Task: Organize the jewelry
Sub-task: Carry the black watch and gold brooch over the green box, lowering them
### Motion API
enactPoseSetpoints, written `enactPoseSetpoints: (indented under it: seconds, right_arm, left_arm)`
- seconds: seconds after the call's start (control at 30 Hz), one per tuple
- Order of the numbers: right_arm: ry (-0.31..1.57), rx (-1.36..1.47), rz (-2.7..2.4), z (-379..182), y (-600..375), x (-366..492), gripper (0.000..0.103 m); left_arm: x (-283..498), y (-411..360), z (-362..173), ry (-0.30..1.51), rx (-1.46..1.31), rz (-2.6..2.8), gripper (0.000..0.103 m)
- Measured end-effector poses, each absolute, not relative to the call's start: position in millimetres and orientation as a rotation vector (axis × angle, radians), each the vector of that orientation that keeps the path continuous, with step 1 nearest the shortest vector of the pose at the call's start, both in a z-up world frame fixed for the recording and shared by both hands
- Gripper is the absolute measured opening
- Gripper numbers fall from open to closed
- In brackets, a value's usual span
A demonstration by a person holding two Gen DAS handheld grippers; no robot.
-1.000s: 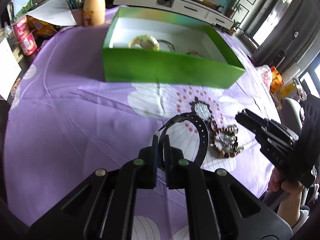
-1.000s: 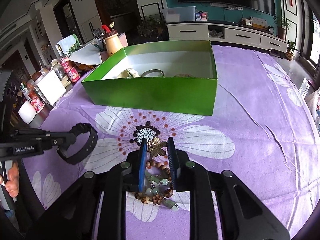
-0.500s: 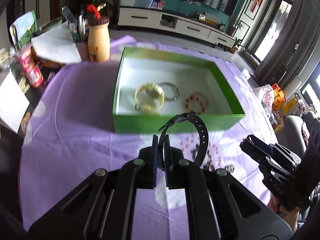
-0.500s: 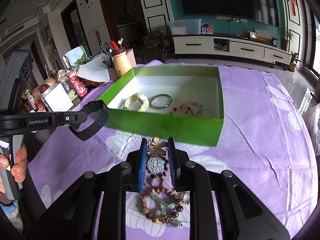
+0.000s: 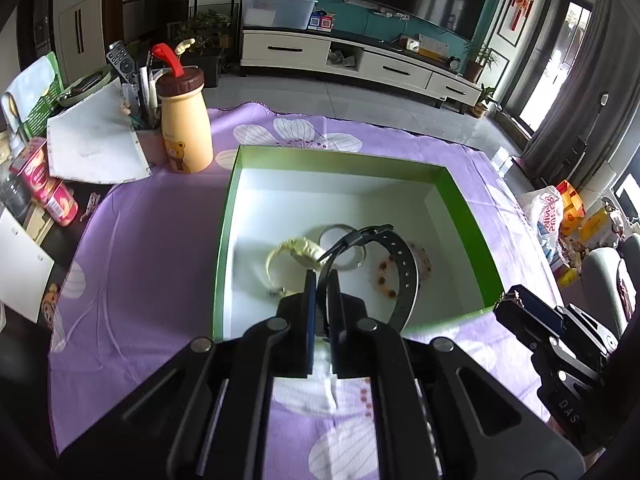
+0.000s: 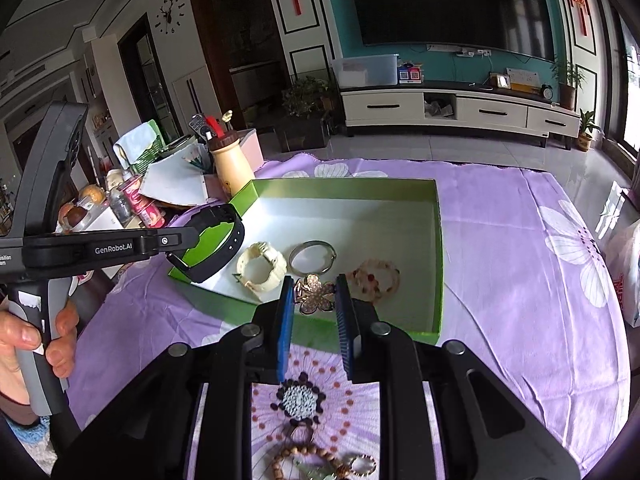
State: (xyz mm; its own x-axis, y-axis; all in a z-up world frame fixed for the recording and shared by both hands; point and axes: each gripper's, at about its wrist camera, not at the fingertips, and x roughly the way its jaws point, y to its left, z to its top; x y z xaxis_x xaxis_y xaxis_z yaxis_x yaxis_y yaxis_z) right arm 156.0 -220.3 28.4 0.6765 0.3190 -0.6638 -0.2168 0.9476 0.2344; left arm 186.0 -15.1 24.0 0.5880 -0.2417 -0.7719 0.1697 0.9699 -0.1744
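Two claws loaded: left claw [image 5: 322, 280] closed on black strap [image 5: 400, 268], hanging over the near-left part of green box [image 6: 438, 248], right claw [image 6: 314, 300] pinching gold brooch [image 6: 314, 292] above the near wall; both drops lie straight below.

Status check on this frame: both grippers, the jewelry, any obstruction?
Left gripper shut on black strap, over green box. Right gripper shut on gold flower brooch at box's near wall. Three bracelets in box; nothing blocking.
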Motion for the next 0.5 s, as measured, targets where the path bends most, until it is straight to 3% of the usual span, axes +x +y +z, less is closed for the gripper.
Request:
enactPoseSetpoints:
  seconds: [0.5]
  right_arm:
    - [0.782,0.178,0.274,23.4,-230.8,208.2,0.02]
  left_arm:
    - [236.5,-41.8,21.2,0.903,-0.024,-0.209,0.005]
